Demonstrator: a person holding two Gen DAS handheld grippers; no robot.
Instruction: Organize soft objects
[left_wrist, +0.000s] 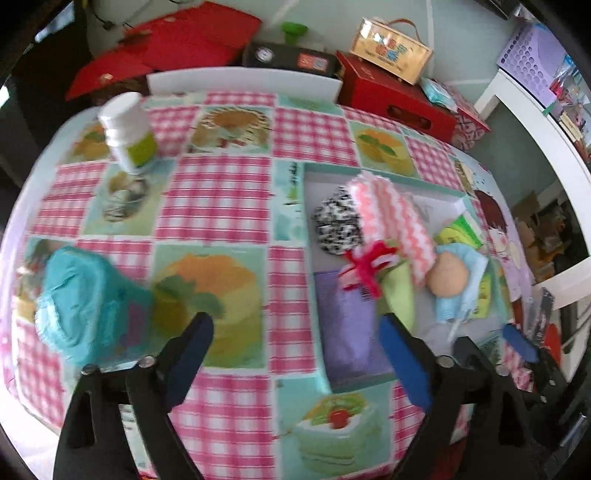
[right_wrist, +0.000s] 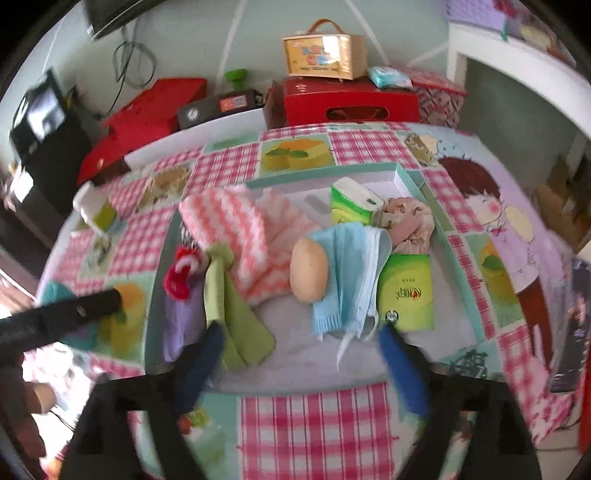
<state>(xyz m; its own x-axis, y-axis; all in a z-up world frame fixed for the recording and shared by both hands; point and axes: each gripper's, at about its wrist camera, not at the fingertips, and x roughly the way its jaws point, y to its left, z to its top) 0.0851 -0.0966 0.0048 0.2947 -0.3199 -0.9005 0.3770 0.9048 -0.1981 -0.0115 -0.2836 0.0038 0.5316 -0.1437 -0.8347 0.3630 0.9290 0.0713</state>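
Two grippers: both mine, both spread wide with nothing between the fingers.
Left gripper (left_wrist: 295, 354): I hold it over the checked tablecloth (left_wrist: 221, 206), its right finger over the near-left corner of the box (left_wrist: 384, 173).
Right gripper (right_wrist: 301, 354): I hold it above the near edge of the box (right_wrist: 406, 177), fingers either side of bare box floor.
Teal cloth (left_wrist: 81, 299): bunched on the tablecloth, left of my left finger, well apart from the box.
Bottle (left_wrist: 127, 129): white with a green label, tilted, far left on the table; blurred.
Box contents, left side: purple cloth (right_wrist: 177, 325) flat in the near-left corner, red yarn piece (right_wrist: 179, 277) on it, green cloth (right_wrist: 236, 317) just beside.
Box contents, middle: pink zigzag cloth (right_wrist: 236, 236) heaped across the back; black-and-white ball (left_wrist: 338, 225) touching its left side.
Box contents, right side: potato (right_wrist: 308, 269) resting against a blue cloth (right_wrist: 332, 295) with a face mask (right_wrist: 364, 280) over it.
Further right: green packet (right_wrist: 406, 295) flat, tissue pack (right_wrist: 351, 203) upright behind, brown floral cloth (right_wrist: 406, 221) bunched in the far-right corner.
Beyond the table: red boxes (right_wrist: 351, 99) with a gold case (right_wrist: 323, 55) on top.
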